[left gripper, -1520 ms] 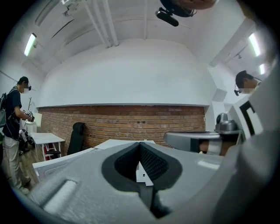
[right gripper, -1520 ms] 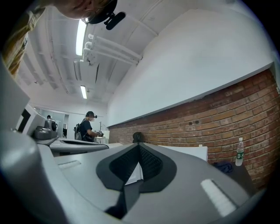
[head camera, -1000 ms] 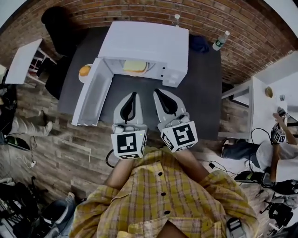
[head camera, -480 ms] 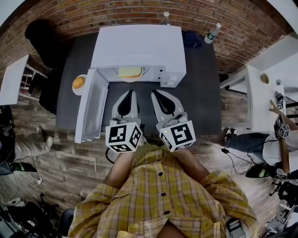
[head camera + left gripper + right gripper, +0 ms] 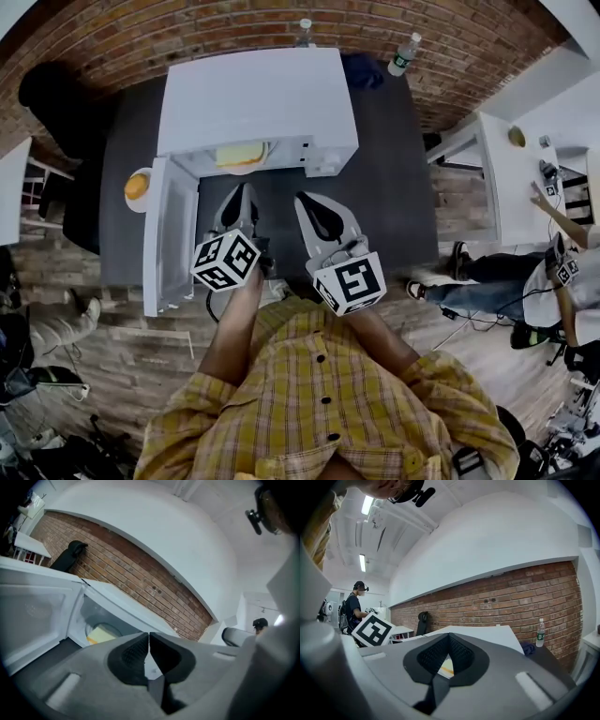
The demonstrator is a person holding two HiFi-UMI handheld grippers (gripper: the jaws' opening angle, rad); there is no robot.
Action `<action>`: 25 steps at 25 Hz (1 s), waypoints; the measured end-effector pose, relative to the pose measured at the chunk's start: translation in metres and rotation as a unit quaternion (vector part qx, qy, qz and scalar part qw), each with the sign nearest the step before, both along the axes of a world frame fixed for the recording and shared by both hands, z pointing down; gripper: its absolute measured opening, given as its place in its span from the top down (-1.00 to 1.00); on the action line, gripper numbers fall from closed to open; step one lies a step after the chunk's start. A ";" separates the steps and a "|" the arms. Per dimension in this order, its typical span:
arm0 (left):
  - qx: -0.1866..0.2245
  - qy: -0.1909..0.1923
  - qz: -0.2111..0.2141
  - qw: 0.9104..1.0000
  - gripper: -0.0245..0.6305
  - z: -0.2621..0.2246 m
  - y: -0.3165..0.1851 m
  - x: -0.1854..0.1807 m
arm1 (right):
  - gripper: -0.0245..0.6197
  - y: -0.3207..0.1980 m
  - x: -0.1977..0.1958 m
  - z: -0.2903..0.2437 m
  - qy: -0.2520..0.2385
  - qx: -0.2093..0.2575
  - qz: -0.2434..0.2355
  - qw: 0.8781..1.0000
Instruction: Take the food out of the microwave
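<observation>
Food, pale yellow slice on plate, lies inside microwave; door swung open at left. Left gripper: jaws pressed together, nothing between. Since half second ago it has edged left and closer to cavity mouth, marker cube now tilted. Right gripper: also closed, empty, placed much as before over desk, in front of control panel. Orange item on small plate left of door, unmoved.
</observation>
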State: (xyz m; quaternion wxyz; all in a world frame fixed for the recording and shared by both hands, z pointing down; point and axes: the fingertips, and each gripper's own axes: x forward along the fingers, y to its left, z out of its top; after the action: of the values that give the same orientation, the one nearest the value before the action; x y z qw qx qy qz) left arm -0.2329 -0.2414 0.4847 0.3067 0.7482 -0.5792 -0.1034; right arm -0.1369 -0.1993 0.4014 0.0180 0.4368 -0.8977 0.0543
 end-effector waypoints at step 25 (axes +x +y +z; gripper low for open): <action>-0.135 0.323 -0.075 0.934 0.65 0.154 -0.061 -0.021 | 0.91 -0.014 0.015 0.004 0.028 -0.003 0.020 0.999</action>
State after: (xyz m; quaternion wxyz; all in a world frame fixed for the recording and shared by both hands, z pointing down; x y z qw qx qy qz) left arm -0.2539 -0.3022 0.6386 0.5666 0.5807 -0.5115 -0.2831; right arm -0.1217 -0.2128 0.4055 0.0436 0.4560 -0.8878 0.0450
